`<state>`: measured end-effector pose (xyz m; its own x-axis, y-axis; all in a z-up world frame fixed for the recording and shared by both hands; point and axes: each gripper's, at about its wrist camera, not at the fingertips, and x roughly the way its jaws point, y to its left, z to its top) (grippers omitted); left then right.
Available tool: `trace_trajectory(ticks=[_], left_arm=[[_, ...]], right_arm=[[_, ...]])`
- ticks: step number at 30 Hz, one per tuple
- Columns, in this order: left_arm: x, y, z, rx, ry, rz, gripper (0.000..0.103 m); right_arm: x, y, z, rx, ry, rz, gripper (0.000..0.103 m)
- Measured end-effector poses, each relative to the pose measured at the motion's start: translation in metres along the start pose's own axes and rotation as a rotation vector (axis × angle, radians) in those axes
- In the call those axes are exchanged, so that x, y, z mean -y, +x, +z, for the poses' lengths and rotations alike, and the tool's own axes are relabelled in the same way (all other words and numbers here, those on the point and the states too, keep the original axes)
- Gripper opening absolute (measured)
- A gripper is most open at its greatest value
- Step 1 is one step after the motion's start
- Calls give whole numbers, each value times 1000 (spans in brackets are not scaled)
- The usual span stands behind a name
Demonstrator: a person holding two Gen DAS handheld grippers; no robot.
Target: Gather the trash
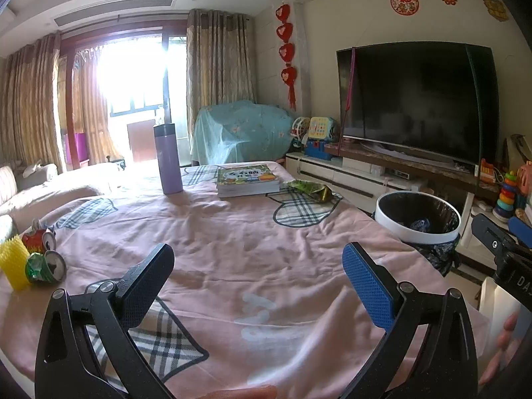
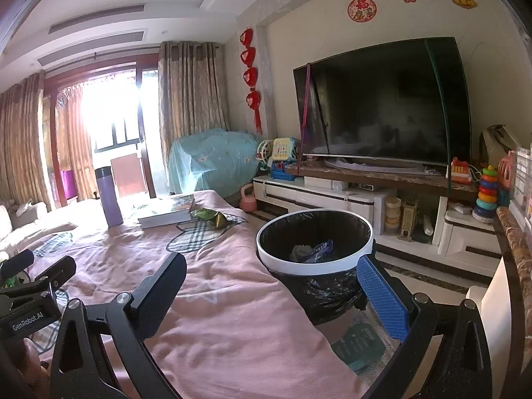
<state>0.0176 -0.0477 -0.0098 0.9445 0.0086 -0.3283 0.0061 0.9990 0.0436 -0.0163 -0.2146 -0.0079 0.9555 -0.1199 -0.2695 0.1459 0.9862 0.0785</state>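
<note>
Both tongs, left gripper (image 1: 257,272) and right gripper (image 2: 272,286), gape wide and empty over the pink sheet (image 1: 232,232). The left gripper's body reads "GenRobot.AI". Beside the sheet's edge stands the bin (image 2: 314,242); its wrapper's print is perhaps too blurred to read.

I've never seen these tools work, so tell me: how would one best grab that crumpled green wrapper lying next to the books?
Probably pinch the raised, crumpled ridge of the wrapper, coming down from above with the right hand-held gripper, which is open. The wrapper lies low on the cloth, so its flat edges offer little to catch, and the books close off its left side.
</note>
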Motion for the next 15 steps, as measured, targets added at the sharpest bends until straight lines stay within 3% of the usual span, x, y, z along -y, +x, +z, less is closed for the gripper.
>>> trace_trajectory(ticks=[15], left_arm=[[2, -2, 2, 4, 5, -5, 103]], right_arm=[[-1, -2, 0, 5, 5, 8, 103]])
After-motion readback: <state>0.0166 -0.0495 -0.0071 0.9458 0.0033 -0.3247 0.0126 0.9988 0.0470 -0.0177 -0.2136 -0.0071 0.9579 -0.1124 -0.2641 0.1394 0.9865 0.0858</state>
